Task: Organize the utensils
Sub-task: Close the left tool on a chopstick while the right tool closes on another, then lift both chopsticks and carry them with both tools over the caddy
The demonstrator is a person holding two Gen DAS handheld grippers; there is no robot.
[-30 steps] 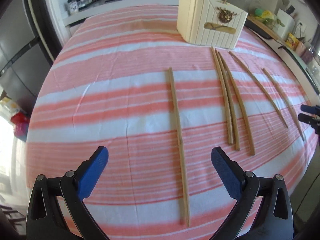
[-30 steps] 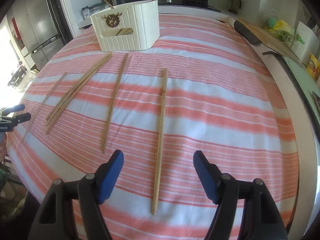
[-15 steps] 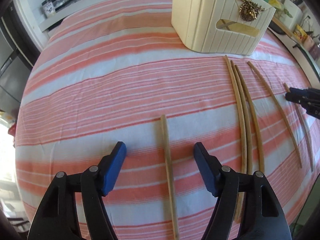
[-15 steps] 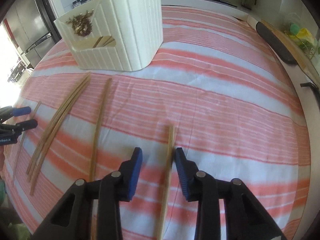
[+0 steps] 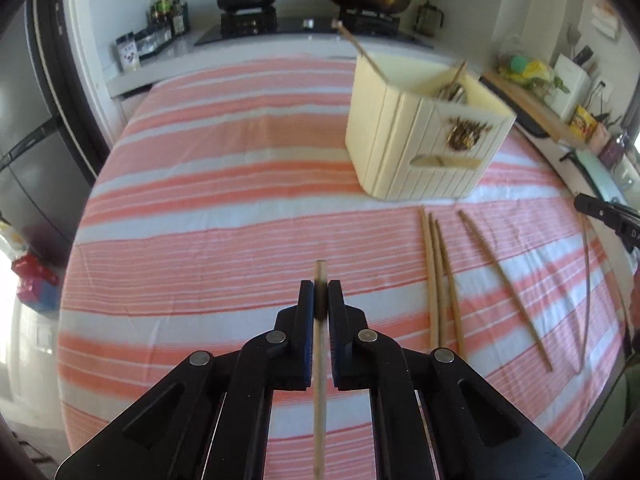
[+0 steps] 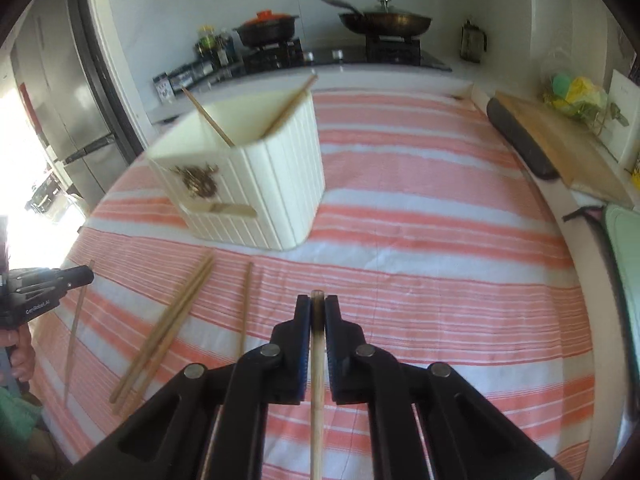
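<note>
Careful: your left gripper (image 5: 320,292) clamps one chopstick (image 5: 319,380), right gripper (image 6: 317,312) clamps another chopstick (image 6: 316,400). Holder (image 6: 256,184) ahead of both. Long tails behind pads may pivot, catch rim, tip holder. Loose sticks (image 5: 438,280) beside.
</note>
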